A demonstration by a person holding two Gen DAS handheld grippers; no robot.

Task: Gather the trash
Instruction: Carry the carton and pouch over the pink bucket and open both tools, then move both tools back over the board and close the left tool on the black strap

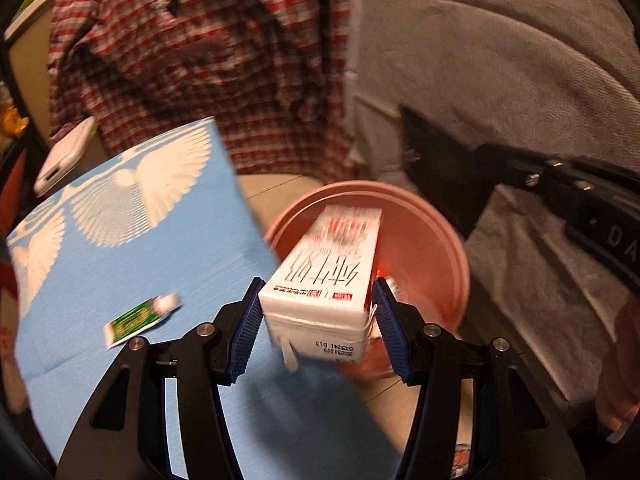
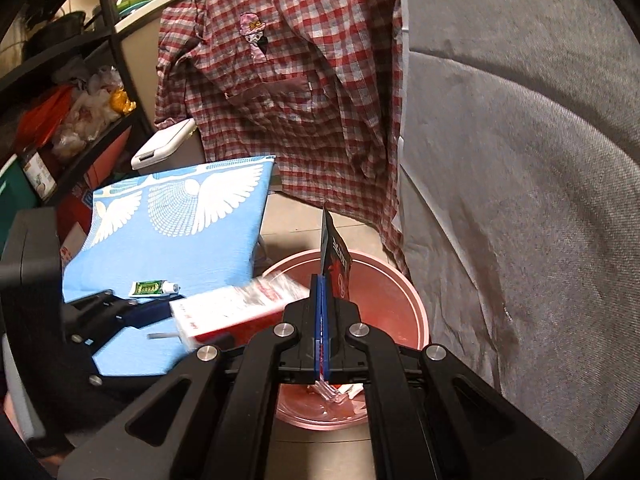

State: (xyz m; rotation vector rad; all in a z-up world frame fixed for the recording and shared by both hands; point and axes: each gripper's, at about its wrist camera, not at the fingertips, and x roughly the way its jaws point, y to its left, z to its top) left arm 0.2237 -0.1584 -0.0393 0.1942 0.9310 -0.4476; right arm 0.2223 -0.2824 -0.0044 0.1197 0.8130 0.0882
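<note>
Carrying the white carton [image 1: 320,280] in your left gripper [image 1: 316,316], you have its blue pads [image 1: 246,334] pressed on both sides, its far end already over the rim of the pink bin [image 1: 448,240] that sits ahead and just below. Your right gripper [image 2: 323,312] is clamped tight on a flat dark wrapper [image 2: 336,264], which stands on edge over the bin's mouth. To do this well, bring the carton further in until its whole length is over the opening, since a long box let go at the rim would likely tip out onto the floor. Keep the two grippers apart so the carton does not knock the wrapper. A small green tube [image 1: 138,318] lies to the left of your left gripper on the blue cloth [image 1: 120,280], not yet collected.
</note>
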